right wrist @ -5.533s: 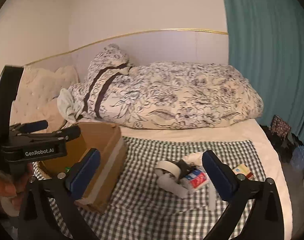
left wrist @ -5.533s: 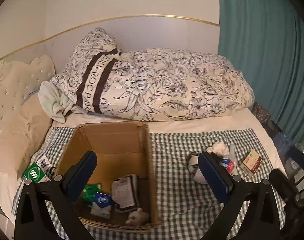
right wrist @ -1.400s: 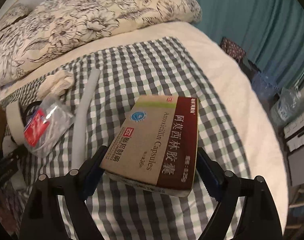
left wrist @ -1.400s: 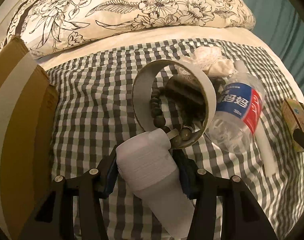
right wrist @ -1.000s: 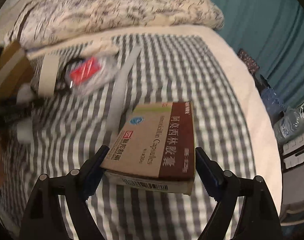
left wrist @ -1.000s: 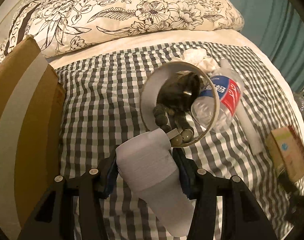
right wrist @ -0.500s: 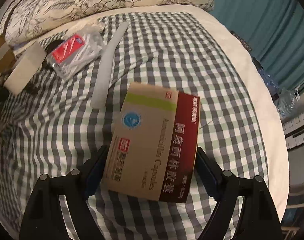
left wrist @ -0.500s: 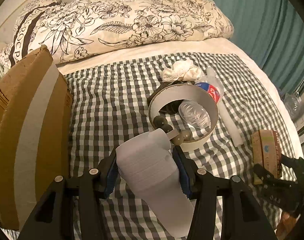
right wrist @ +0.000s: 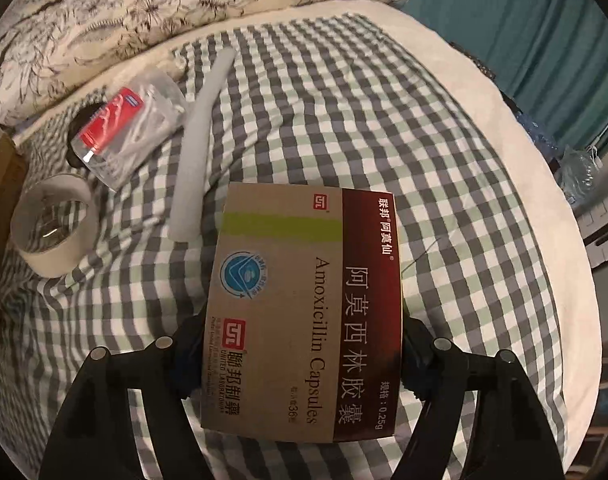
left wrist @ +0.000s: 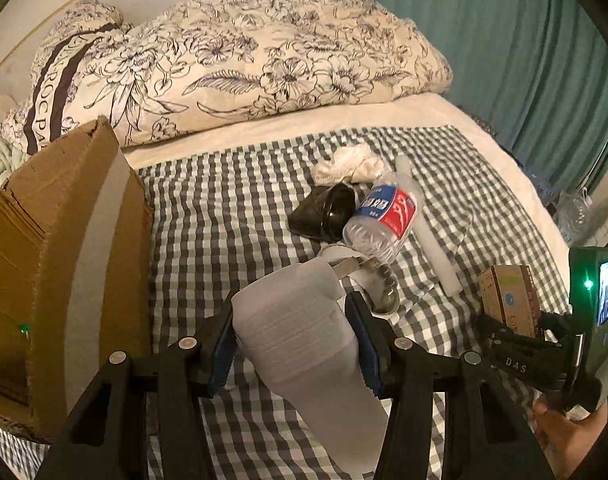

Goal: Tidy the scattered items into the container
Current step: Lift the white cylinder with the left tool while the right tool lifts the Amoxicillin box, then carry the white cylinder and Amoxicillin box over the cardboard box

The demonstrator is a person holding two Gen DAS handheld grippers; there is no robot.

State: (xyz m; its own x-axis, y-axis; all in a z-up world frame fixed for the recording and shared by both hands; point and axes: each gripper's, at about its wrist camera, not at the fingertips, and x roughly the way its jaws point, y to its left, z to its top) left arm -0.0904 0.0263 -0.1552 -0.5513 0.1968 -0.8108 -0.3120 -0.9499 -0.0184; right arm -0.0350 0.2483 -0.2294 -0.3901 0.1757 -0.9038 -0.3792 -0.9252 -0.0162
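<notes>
My left gripper (left wrist: 289,344) is shut on a white plastic bottle (left wrist: 299,332) and holds it above the checked cloth, right of the cardboard box (left wrist: 59,248). A string of dark beads (left wrist: 386,286) hangs by the bottle. My right gripper (right wrist: 301,354) is shut on a brown and maroon amoxicillin box (right wrist: 304,312), lifted over the cloth; it also shows in the left wrist view (left wrist: 510,300). On the cloth lie a clear water bottle (right wrist: 133,118), a tape roll (right wrist: 51,224), a white foam tube (right wrist: 201,136), a black object (left wrist: 326,212) and a white cloth wad (left wrist: 350,164).
A floral duvet (left wrist: 239,56) lies piled behind the checked cloth (right wrist: 344,120). A teal curtain (left wrist: 524,60) hangs at the right. The bed edge drops off at the right, with bags (right wrist: 576,164) on the floor beyond.
Both grippers closed on their items and lifted them. The left gripper has risen and pulled back with the white bottle; the tape roll is left on the cloth. The right gripper tilted the medicine box.
</notes>
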